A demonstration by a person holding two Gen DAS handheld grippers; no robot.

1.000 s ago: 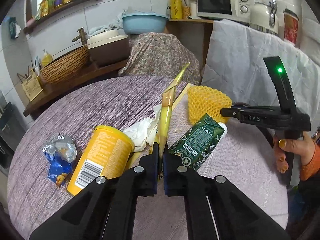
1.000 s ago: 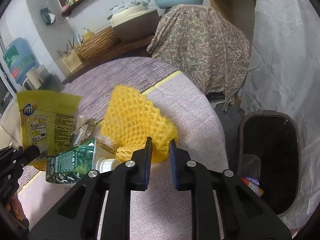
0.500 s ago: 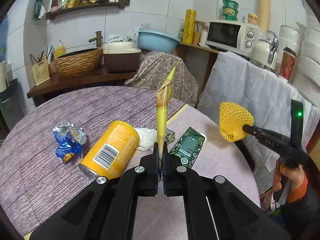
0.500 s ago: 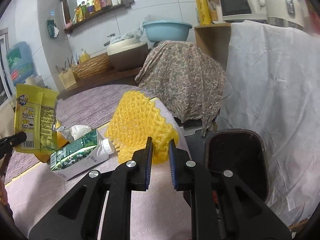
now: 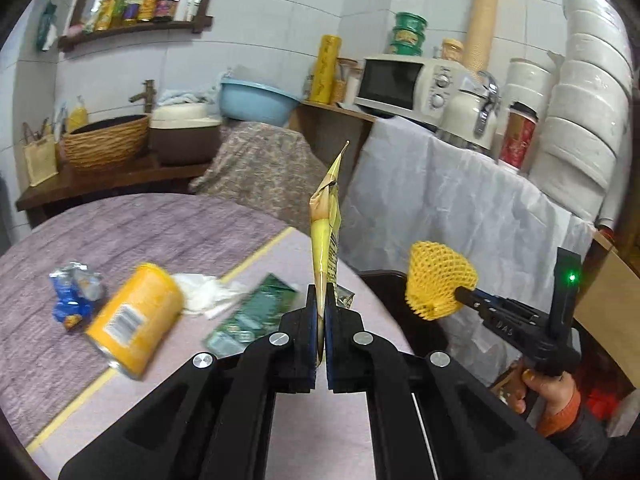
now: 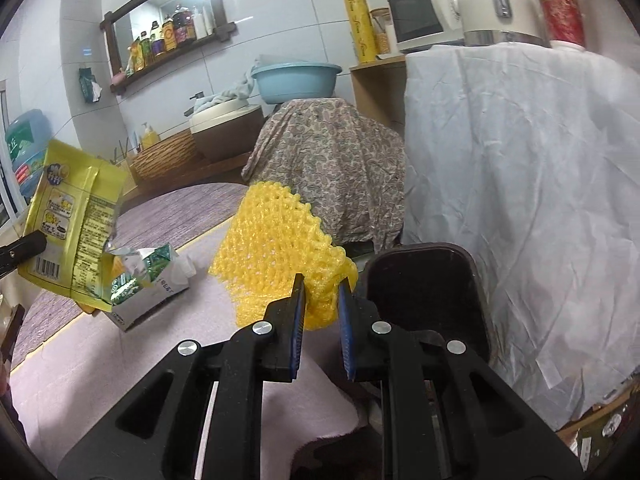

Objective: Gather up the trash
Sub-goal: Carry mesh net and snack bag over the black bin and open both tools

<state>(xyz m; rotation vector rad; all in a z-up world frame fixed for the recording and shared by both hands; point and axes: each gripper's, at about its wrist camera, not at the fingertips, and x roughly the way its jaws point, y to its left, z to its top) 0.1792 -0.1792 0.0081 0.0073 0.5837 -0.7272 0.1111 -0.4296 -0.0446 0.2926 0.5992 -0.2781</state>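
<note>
While the left tool point(image 5: 320, 322) is clamping a yellow wrapper point(image 5: 326, 240) above the surface point(image 5: 168, 220), the right tool point(image 6: 321, 302) is gripping a net point(image 6: 276, 248) (yellow foam) beside the bin point(image 6: 428, 280).

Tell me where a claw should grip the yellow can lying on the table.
Grip the yellow can across its round body near the middle, coming down from above. It lies on its side, so both curved flanks are exposed, with open table on its near-left flank.
</note>
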